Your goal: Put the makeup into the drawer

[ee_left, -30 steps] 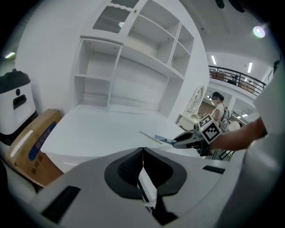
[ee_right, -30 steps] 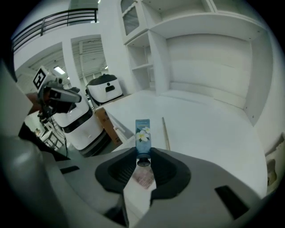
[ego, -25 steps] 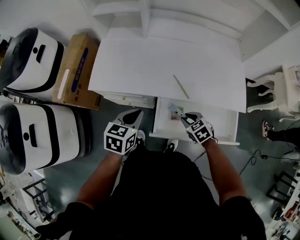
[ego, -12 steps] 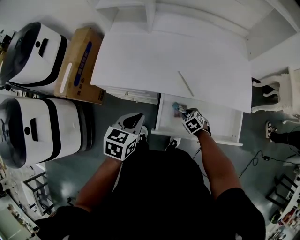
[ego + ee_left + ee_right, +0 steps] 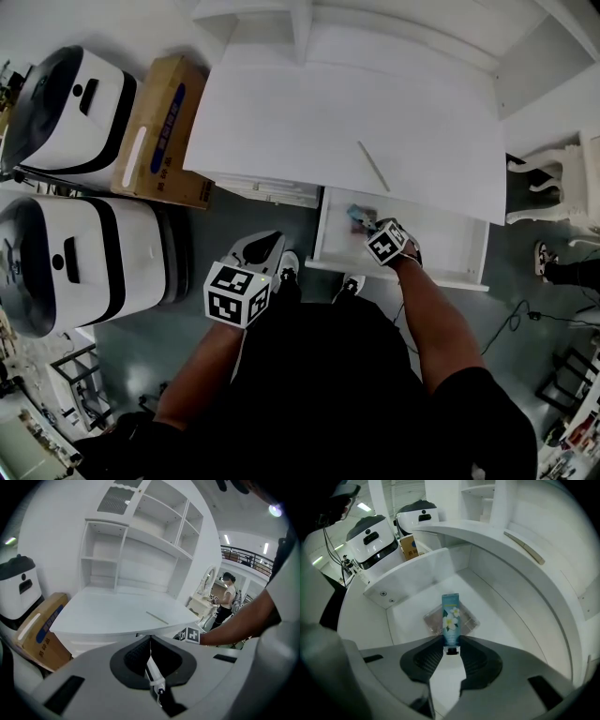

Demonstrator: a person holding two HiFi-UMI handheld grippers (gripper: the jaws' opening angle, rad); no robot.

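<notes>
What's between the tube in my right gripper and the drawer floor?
A flat clear case with brownish contents lies on the drawer floor under the tube held by the right gripper, as the right gripper view shows.

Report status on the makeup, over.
Left tool shut, empty. Right tool shut on blue tube, pointing down into open drawer. Clear square case lies under it; nothing else blocking.

I log: drawer (image 5: pixel 450 246) open beneath the desk (image 5: pixel 328 122), right front; tube (image 5: pixel 451 616) inside it, over a packet (image 5: pixel 469 623); stick (image 5: pixel 373 166) on the desk; box (image 5: pixel 155 131) left of the desk.
</notes>
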